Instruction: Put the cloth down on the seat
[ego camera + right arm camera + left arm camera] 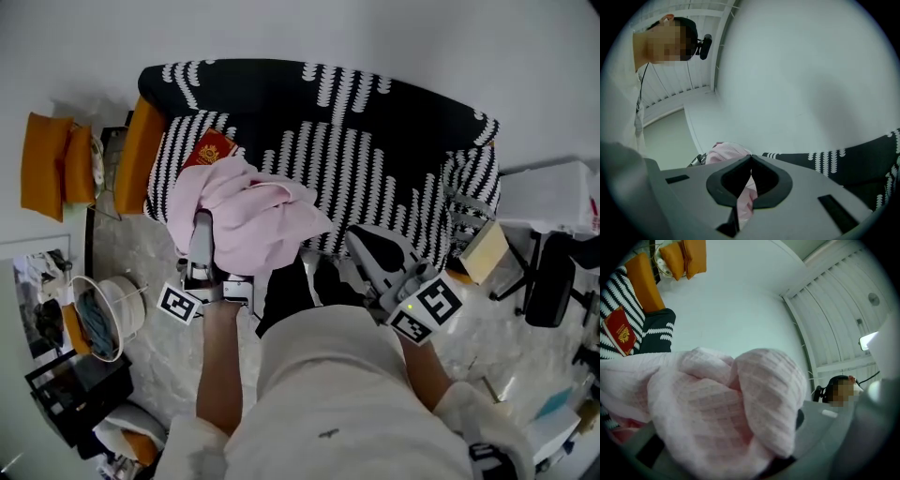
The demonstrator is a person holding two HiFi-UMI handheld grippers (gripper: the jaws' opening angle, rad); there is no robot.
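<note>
Pink cloth (251, 217) (bunched) in left claw (201, 232)

Grey left claw (202, 225), grey right claw (356, 239), black-and-white marker cubes (427, 309), white shirt (328, 394).

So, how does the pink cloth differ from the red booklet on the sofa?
The pink cloth is soft and bunched into folds; the red booklet is flat, with a gold emblem. The cloth is far larger than the booklet. The cloth is held up in the left gripper, while the booklet lies on the striped sofa. Both are at the sofa's left end in the head view.
</note>
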